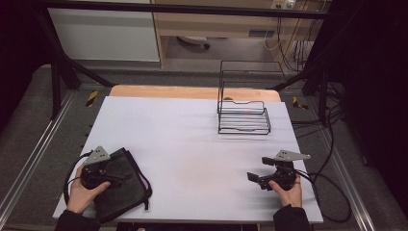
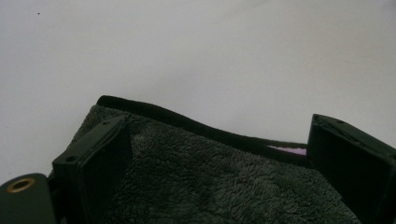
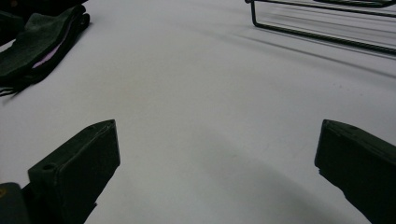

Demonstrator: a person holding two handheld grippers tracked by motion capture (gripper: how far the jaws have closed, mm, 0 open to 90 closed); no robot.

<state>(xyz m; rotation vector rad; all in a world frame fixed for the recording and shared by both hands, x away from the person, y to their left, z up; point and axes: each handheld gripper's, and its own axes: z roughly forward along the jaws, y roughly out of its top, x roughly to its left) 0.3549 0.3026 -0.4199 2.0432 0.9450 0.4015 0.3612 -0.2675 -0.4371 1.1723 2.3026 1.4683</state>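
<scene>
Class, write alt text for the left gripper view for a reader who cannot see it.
A folded dark fleecy cloth lies on a white table, between the open black jaws of the left tool. A sliver of pink shows under the cloth's dark edge near the right jaw.

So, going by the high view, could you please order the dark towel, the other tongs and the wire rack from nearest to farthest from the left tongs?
1. The dark towel, directly under the left tongs at the table's near left.
2. The right tongs, across the table at the near right.
3. The wire rack, at the far right of the table.
</scene>
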